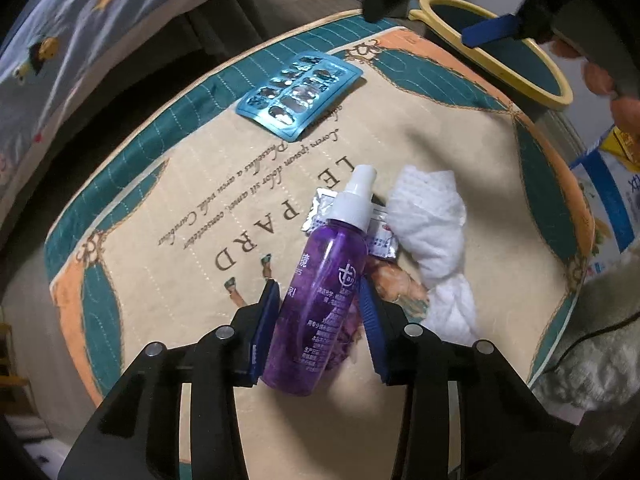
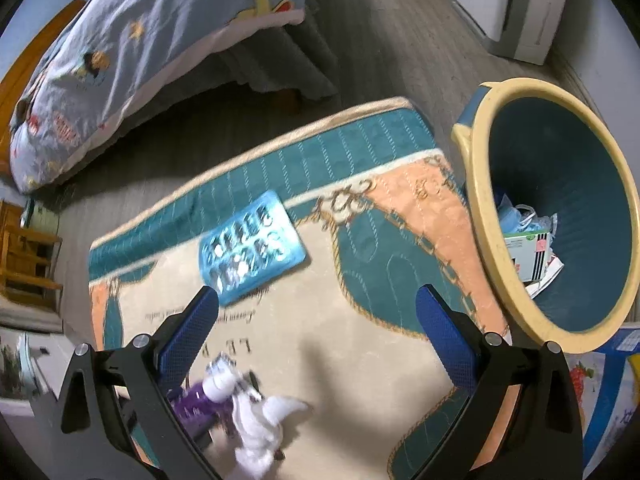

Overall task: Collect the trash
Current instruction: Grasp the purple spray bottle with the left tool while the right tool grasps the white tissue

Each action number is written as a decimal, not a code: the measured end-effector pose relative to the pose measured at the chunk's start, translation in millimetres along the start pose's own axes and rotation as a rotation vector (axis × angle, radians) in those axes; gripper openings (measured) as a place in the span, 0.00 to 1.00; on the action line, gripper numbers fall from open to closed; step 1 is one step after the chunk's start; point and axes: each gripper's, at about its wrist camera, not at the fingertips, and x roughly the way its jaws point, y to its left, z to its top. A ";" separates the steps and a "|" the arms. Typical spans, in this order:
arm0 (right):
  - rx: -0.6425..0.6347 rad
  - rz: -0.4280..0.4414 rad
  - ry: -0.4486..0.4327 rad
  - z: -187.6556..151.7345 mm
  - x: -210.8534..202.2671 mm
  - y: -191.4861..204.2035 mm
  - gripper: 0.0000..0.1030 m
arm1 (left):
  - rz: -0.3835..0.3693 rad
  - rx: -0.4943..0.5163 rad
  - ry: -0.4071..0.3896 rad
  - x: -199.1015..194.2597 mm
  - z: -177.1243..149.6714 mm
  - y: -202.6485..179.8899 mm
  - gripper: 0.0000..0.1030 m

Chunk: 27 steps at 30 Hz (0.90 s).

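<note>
A purple spray bottle (image 1: 320,292) with a white cap lies on the patterned mat (image 1: 168,200). My left gripper (image 1: 318,300) is open, its blue pads on either side of the bottle's body. Foil sachets (image 1: 326,208) and a crumpled white tissue (image 1: 432,232) lie beside the bottle. A blue blister pack (image 1: 298,94) lies farther off; it also shows in the right wrist view (image 2: 250,246). My right gripper (image 2: 318,300) is open and empty above the mat, left of the teal bin (image 2: 560,216) with a yellow rim. The bottle (image 2: 200,400) and tissue (image 2: 264,428) show low in that view.
The bin holds a small box (image 2: 528,252) and wrappers. A bed with a blue cartoon quilt (image 2: 132,48) stands beyond the mat. A white appliance (image 2: 516,4) stands at the far right. Boxes (image 1: 612,200) lie right of the mat.
</note>
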 end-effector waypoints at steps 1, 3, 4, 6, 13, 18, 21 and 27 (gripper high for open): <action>-0.012 0.002 0.003 -3.8 -1.7 0.8 0.94 | 0.003 -0.005 0.000 -0.6 0.4 0.8 0.39; -0.024 0.005 0.001 -12.4 -6.9 1.6 0.94 | 0.013 -0.028 0.000 -3.5 0.7 5.6 0.37; -0.025 0.014 0.000 -15.9 -9.3 2.0 0.94 | 0.019 -0.041 -0.006 -6.3 0.6 7.5 0.37; -0.030 0.036 -0.001 -24.6 -14.2 4.7 0.94 | 0.034 -0.054 -0.013 -11.5 -0.5 10.3 0.36; -0.128 0.040 0.015 -61.1 -15.2 25.3 0.91 | 0.081 -0.110 -0.018 -24.1 -8.7 29.5 0.35; -0.160 0.034 0.082 -73.8 5.0 32.8 0.73 | 0.102 -0.127 0.015 -23.2 -18.0 36.7 0.35; -0.168 0.041 0.116 -77.8 16.7 34.5 0.65 | 0.102 -0.121 0.053 -12.4 -20.3 36.3 0.34; -0.178 0.091 0.200 -81.1 36.1 38.2 0.26 | 0.086 -0.135 0.072 -1.6 -21.9 39.7 0.34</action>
